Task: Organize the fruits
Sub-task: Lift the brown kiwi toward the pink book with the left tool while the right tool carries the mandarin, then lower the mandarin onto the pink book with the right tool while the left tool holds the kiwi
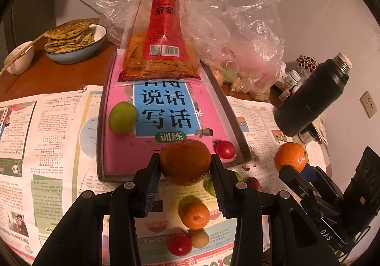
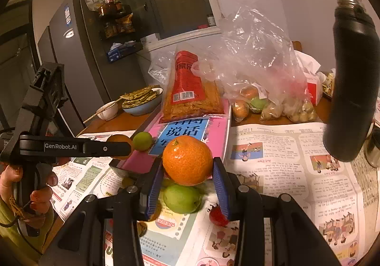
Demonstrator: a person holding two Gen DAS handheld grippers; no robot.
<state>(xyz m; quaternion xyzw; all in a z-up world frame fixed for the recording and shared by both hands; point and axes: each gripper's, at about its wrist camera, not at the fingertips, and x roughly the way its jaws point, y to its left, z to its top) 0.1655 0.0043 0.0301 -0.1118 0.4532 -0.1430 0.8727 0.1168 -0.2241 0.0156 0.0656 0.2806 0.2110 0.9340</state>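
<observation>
The left hand-held gripper (image 1: 185, 171) is clamped on a brownish orange (image 1: 185, 161), held off the newspaper-covered worktop (image 1: 47, 147) at the near edge of a tray (image 1: 239, 137). The right hand-held gripper (image 2: 187, 178) is clamped on a brighter mandarin (image 2: 187, 159), its stem end tipped up and slightly left. Both fruits are round, with no clear long axis.

Below the left jaws lie a small orange (image 1: 194, 215), a red cherry tomato (image 1: 179, 245) and a brownish fruit (image 1: 200, 237). Under the right jaws sit a green fruit (image 2: 181, 198) and another red tomato (image 2: 216, 216).

Farther on, the tray holds a pink book (image 1: 166, 111), a green fruit (image 1: 122, 117) on its left side and a red tomato (image 1: 225, 149) at its right. Beyond lies a red snack packet (image 1: 163, 35), with clear plastic bags (image 1: 249, 40) behind and a black flask (image 1: 313, 95) at right.
</observation>
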